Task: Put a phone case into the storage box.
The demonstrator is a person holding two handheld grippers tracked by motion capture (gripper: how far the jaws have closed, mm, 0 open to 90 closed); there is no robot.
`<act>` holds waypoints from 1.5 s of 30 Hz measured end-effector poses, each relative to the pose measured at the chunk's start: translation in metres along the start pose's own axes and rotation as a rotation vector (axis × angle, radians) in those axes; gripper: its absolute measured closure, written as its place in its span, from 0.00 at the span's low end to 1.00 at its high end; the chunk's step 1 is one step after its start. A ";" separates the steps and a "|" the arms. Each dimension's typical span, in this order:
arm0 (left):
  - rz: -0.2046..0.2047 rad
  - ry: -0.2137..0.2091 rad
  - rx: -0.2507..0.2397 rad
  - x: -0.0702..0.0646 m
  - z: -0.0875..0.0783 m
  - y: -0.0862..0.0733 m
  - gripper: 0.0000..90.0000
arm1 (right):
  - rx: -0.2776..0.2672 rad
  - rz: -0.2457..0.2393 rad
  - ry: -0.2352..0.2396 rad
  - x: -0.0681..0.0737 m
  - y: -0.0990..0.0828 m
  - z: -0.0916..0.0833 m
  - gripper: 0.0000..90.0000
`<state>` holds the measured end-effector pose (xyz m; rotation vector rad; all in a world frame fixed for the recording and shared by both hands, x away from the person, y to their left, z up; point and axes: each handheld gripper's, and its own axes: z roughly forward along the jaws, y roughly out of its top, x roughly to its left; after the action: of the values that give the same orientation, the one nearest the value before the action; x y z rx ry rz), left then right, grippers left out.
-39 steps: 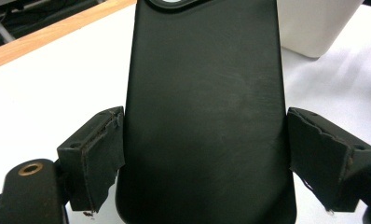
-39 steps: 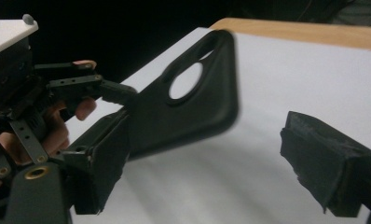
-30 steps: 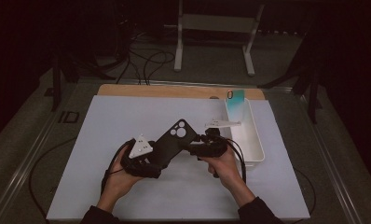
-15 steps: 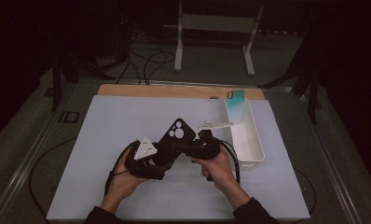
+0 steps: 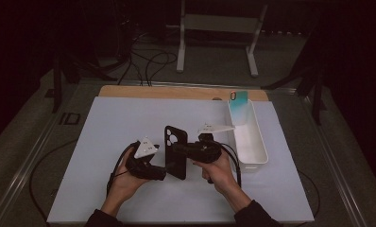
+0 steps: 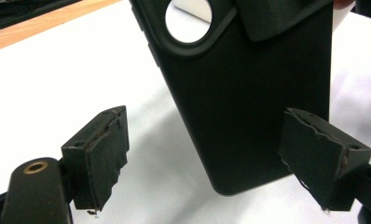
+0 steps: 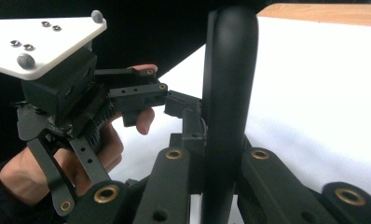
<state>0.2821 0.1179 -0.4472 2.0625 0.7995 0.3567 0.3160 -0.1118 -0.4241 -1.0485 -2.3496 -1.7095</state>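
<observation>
White table (image 5: 106, 142), black phone case (image 5: 175, 152) clamped in right hand-held gripper (image 5: 180, 148), jaws just closed

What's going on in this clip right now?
A person at a table holds a gripper in each hand and is working on a black phone case. The right gripper has just been closing its jaws and now clamps the case edge-on between them. The left gripper is open, its jaws standing on either side of the case's lower end without pressing on it. The case is held over the white mat. A white tray sits at the right, with a teal case leaning at its far end.
</observation>
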 end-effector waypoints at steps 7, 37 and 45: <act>-0.028 -0.051 -0.033 0.005 -0.006 0.000 0.17 | -0.020 -0.034 0.010 0.001 0.004 -0.008 0.95; 0.000 -0.395 -0.087 -0.001 -0.003 -0.004 0.35 | -0.128 -0.148 0.256 0.014 0.012 -0.029 0.95; 0.019 -0.419 -0.105 0.000 -0.006 -0.005 0.68 | -0.123 -0.190 0.249 0.009 0.013 -0.034 0.90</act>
<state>0.2771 0.1233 -0.4476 1.9529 0.4961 -0.0269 0.3049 -0.1343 -0.3969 -0.5975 -2.2718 -1.9419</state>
